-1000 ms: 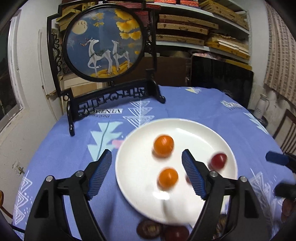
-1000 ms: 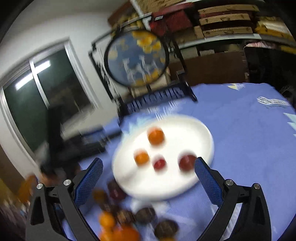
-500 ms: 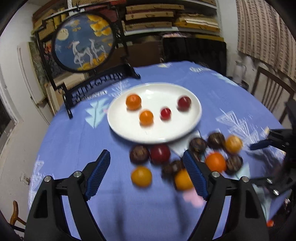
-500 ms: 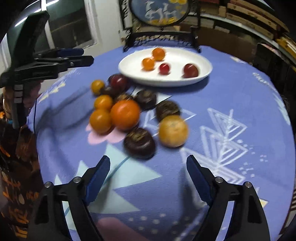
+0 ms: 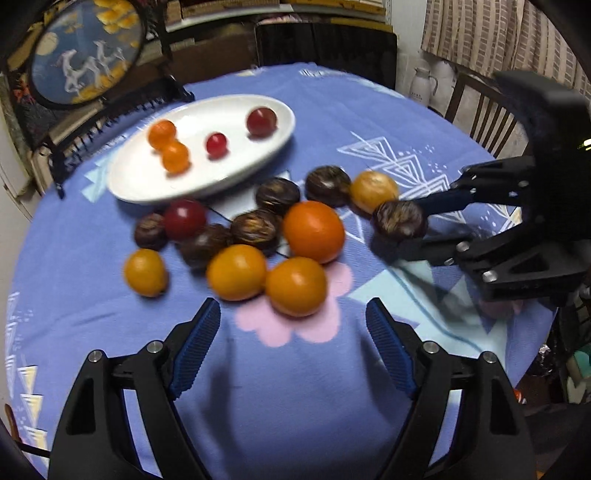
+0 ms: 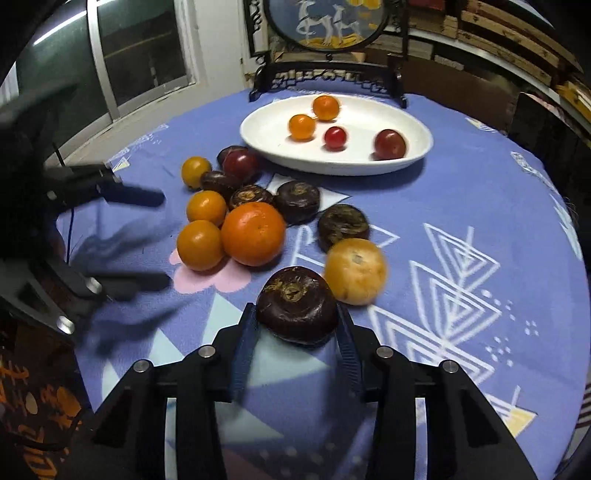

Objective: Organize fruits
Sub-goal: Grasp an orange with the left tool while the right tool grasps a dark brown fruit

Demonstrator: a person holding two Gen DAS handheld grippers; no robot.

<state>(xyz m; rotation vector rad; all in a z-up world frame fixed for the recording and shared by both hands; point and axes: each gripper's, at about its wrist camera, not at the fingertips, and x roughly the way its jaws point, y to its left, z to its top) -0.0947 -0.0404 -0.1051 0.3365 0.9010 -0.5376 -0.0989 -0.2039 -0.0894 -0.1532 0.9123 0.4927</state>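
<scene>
A white plate (image 5: 236,177) (image 6: 417,122) holds two small orange fruits and two red ones. In front of it lies a heap of oranges, dark brown water chestnuts and a red fruit, with a big orange (image 5: 313,230) (image 6: 253,233) in the middle. My right gripper (image 6: 297,325) (image 5: 413,230) is shut on a dark water chestnut (image 6: 297,303) (image 5: 399,220) at the heap's right end, beside a pale yellow-orange fruit (image 6: 355,270). My left gripper (image 5: 293,339) (image 6: 147,240) is open and empty, just short of the nearest orange (image 5: 296,286).
A round deer picture in a black stand (image 5: 85,55) (image 6: 327,22) stands behind the plate. The blue patterned cloth (image 5: 295,398) covers the round table. A chair and white flasks (image 5: 424,86) are off the far right edge. A window (image 6: 140,48) is on the left.
Both grippers pulled back from the plate toward the heap. My right gripper, open half a second ago, has closed on the dark water chestnut. My left gripper stays open.
</scene>
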